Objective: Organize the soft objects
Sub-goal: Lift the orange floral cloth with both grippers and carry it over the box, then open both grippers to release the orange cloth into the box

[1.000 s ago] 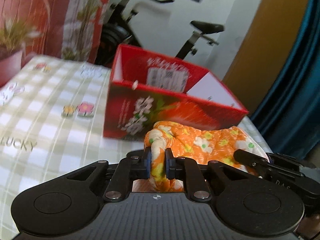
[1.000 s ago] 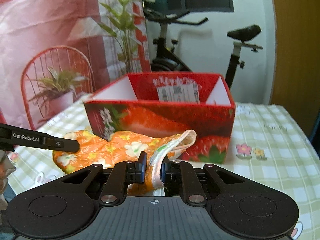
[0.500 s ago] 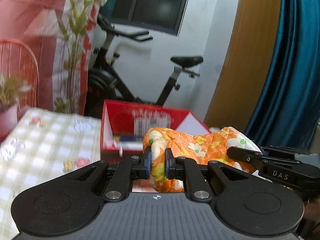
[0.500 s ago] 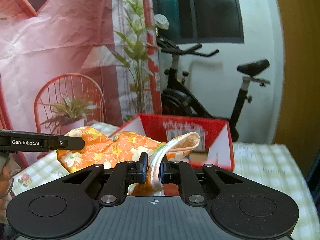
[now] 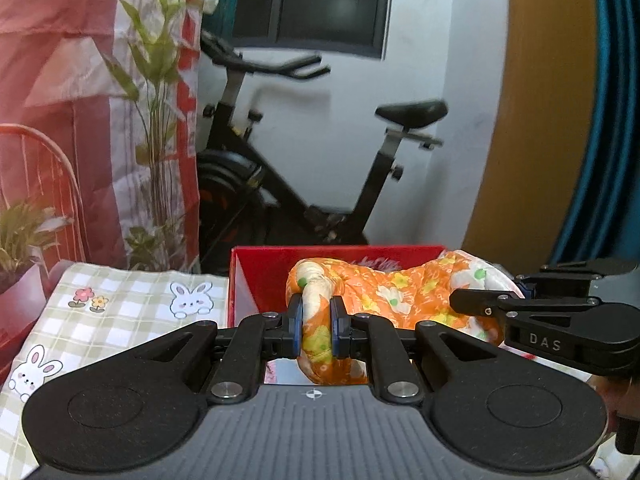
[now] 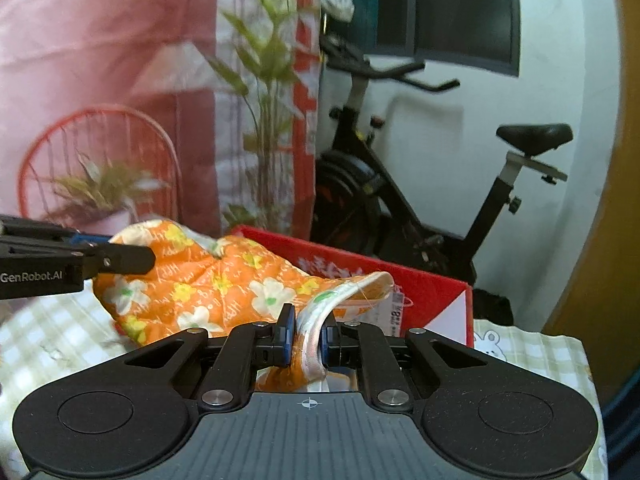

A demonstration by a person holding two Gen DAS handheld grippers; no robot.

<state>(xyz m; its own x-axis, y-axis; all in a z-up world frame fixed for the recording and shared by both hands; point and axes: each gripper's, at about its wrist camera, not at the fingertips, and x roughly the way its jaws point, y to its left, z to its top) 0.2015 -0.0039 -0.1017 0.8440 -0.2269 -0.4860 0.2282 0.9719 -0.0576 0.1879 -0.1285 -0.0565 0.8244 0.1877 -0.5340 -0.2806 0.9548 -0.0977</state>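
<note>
An orange floral quilted cloth (image 5: 384,292) hangs stretched between both grippers, lifted in front of and above the open red box (image 5: 260,276). My left gripper (image 5: 316,326) is shut on its left end. My right gripper (image 6: 306,334) is shut on the cloth's white-trimmed edge (image 6: 332,300). The cloth (image 6: 208,280) and the red box (image 6: 424,288) also show in the right wrist view. The right gripper's body (image 5: 560,320) shows at the right of the left wrist view; the left gripper's body (image 6: 60,264) shows at the left of the right wrist view.
The table has a green checked cloth with bunny prints (image 5: 120,308). An exercise bike (image 5: 304,168) stands behind the table. A potted plant (image 6: 104,192), a tall green plant (image 6: 268,92) and a pink curtain (image 6: 100,48) lie at the back left.
Both grippers have lifted the cloth off the table and carried it up and forward over the red box; the box now sits low in both views.
</note>
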